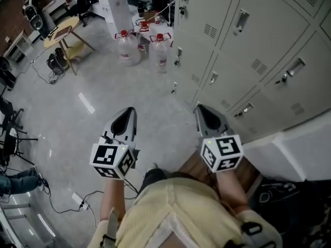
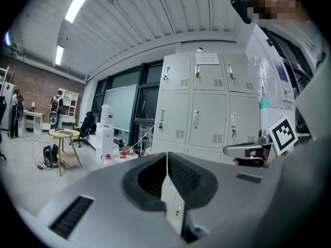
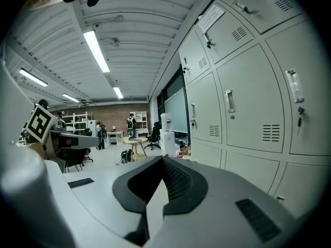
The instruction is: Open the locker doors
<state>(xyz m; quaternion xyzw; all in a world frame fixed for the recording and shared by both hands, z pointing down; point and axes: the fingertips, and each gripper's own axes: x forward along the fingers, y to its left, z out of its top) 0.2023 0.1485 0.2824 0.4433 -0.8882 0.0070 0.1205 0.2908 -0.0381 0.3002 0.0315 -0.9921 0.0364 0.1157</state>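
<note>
My left hand-held gripper (image 1: 128,113) and right hand-held gripper (image 1: 200,110) are clenched empty, clear of the lockers (image 1: 258,40); unopened, they could skid off a handle (image 1: 240,20).

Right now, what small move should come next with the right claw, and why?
Probably open the right claw and ease it toward the handle of the nearby locker door. Every door in view is closed, the claw is shut and empty, and it sits nearer those doors than the left claw.

downward head camera (lockers (image 1: 258,50) in all)
</note>
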